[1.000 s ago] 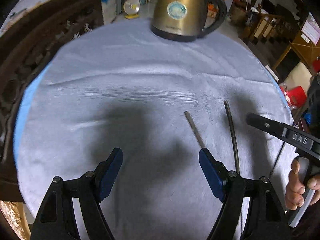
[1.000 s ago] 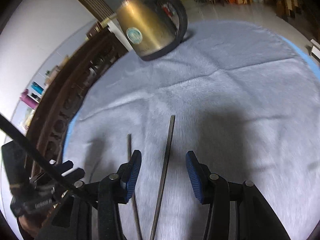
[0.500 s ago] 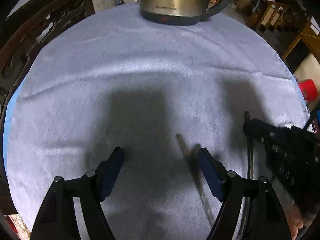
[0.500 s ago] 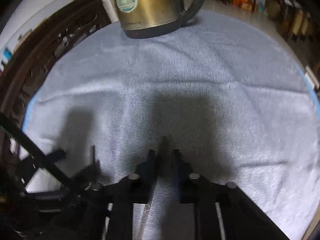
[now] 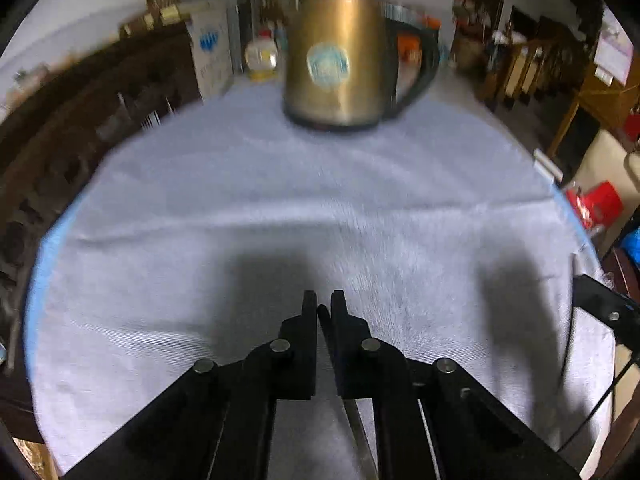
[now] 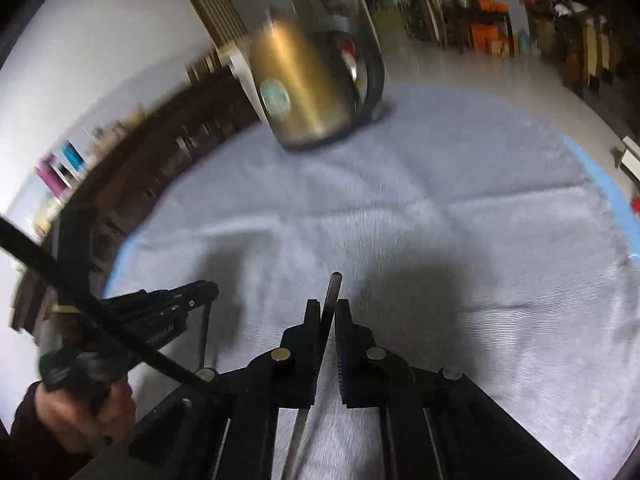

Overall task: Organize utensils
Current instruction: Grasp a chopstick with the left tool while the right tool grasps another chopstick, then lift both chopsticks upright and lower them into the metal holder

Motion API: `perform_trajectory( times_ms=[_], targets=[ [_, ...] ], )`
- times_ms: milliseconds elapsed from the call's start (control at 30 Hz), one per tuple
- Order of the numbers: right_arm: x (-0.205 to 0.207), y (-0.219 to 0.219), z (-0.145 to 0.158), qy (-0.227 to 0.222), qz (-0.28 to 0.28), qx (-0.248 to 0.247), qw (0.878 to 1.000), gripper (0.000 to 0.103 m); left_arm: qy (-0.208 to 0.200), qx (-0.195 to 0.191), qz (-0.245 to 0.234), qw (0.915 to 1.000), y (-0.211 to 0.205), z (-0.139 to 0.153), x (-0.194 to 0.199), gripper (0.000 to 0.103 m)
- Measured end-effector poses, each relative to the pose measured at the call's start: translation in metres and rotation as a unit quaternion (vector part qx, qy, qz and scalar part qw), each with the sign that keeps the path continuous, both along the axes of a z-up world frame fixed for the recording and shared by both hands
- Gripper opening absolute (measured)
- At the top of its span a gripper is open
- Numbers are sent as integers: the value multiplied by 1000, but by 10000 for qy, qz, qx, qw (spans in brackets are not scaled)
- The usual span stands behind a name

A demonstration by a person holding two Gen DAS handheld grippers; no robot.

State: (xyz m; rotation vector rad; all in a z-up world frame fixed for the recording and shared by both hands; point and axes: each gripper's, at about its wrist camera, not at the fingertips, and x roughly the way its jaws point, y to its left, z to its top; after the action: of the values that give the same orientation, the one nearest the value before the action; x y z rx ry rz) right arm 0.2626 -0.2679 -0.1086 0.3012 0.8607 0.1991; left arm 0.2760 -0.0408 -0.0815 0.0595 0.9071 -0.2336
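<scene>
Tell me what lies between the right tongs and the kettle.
Only bare grey cloth: in the right wrist view nothing sits between the right tongs, shut on a chopstick, and the kettle.

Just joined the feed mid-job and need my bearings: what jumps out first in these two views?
The gold kettle stands at the far edge of the pale blue cloth, the biggest thing in either view. Nearer, each gripper is closed on a thin dark utensil: the left gripper on the left utensil, and the right gripper on the right utensil, whose tip pokes out past the fingers.
</scene>
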Motion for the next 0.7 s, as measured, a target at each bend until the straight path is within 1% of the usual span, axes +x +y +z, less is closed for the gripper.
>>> perform_trajectory(
  times_ms=[67,133,200,233,300,333,400,467,533,567,700],
  targets=[
    [-29,-8,21,-511,-93,198,9985,7,-338,-13,70,9994,11,25,-15,6],
    [-57,-13,38,-920,-197,258,9952,6,-643,-28,136,9978,22,46,-32,6],
    [-81,-12,53,-1249,-268,282,9914,6,-1046,-79,230,9942,36,68,-61,6],
    [-95,-11,61,-1409,-296,264,9892,6,-1171,-101,266,9927,42,75,-67,6],
    [-126,-7,77,-1769,-346,198,9834,6,-1528,-138,425,9873,57,94,-94,6],
    [-140,-3,83,-1932,-372,132,9804,6,-1624,-146,488,9854,60,100,-98,6],
    [-164,5,95,-2210,-435,-34,9743,6,-1874,-204,665,9798,74,114,-121,6],
    [-187,13,105,-2436,-474,-137,9686,6,-2047,-228,797,9753,84,121,-139,6],
    [-210,21,113,-2628,-512,-223,9632,6,-2158,-273,906,9719,90,122,-153,6],
    [-219,24,116,-2695,-526,-251,9612,6,-2223,-318,970,9696,96,127,-163,6],
    [-249,33,129,-2891,-577,-315,9551,6,-2376,-414,1023,9651,102,139,-190,6]
  ],
)
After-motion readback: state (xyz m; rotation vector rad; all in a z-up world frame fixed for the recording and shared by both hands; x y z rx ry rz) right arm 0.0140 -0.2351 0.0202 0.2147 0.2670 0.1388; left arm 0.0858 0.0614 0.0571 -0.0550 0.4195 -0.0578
